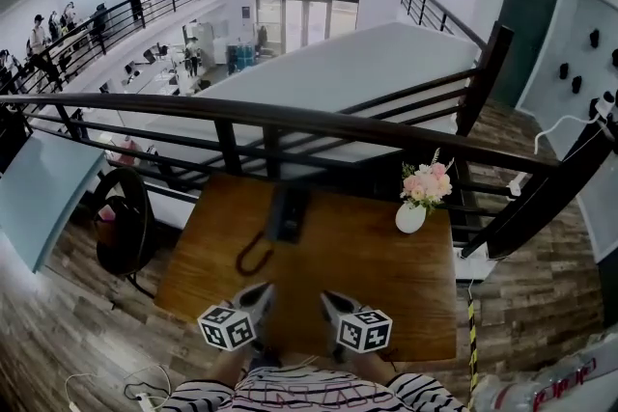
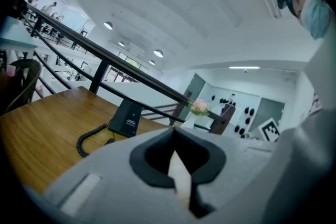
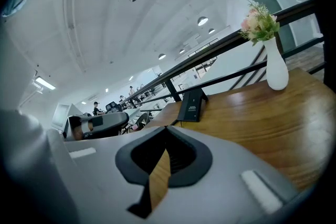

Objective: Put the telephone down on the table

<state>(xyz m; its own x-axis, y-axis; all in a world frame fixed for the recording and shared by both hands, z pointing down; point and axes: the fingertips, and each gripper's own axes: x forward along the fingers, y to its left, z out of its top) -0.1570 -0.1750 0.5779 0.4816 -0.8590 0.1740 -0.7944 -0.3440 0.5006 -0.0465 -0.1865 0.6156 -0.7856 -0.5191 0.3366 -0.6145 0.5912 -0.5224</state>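
**Black telephone at the far edge of the wooden table**

The telephone [image 1: 288, 212] is a dark, boxy unit that stands tilted up near the middle of the far edge of the table [image 1: 386, 294], with a flat face bearing a small printed label turned toward the near side. Its coiled black cord [image 1: 253, 254] curls in a loop on the brown wood just in front and to the left.

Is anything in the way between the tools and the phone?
Nothing visible. Only bare table and the cord lie between the left tool, the right tool and the phone; the vase stands aside.
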